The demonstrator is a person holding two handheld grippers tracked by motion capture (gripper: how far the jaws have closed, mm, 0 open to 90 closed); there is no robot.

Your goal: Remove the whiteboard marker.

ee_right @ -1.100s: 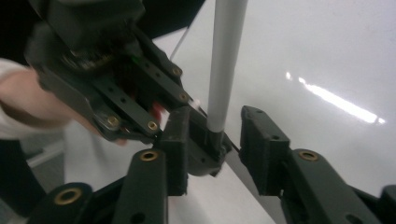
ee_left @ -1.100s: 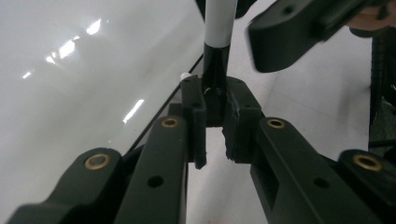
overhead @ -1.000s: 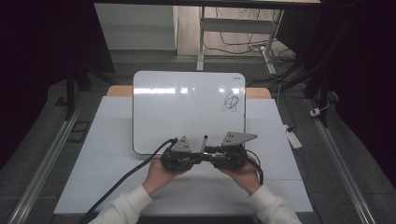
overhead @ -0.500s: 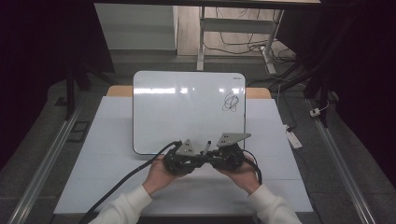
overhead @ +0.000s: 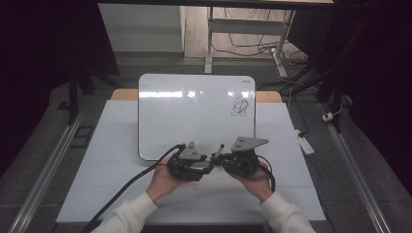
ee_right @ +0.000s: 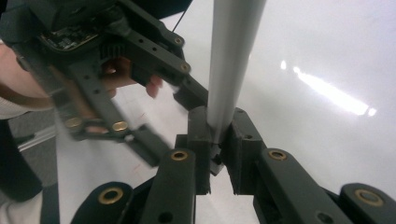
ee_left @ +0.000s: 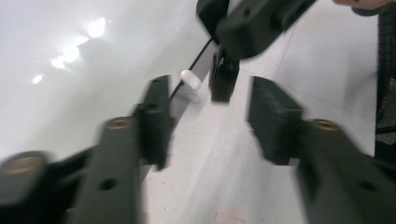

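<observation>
A whiteboard (overhead: 194, 111) lies on the table with a black scribble (overhead: 240, 107) near its far right corner. At its near edge my two grippers meet tip to tip. My right gripper (overhead: 218, 160) (ee_right: 215, 135) is shut on the lower end of a pale-barrelled marker (overhead: 219, 149) (ee_right: 231, 60) that stands up out of its jaws, which have just been closing tighter. My left gripper (overhead: 206, 163) (ee_left: 208, 107) (ee_right: 180, 126) is open. Its jaws have just been opening and nothing is between them. They face the right gripper's tip (ee_left: 223, 81).
The whiteboard rests on a white tabletop (overhead: 111, 160) with metal rails (overhead: 43, 174) along both sides. A white power strip (overhead: 305, 143) lies off the right side. Black cables (overhead: 126, 189) trail from the grippers toward the near edge. A small white piece (ee_left: 190, 80) sits by the board's edge.
The left gripper's jaws have opened, and it has rolled so its grey plate faces up. The marker now leans slightly to the right. Both hands stayed about where they were.
</observation>
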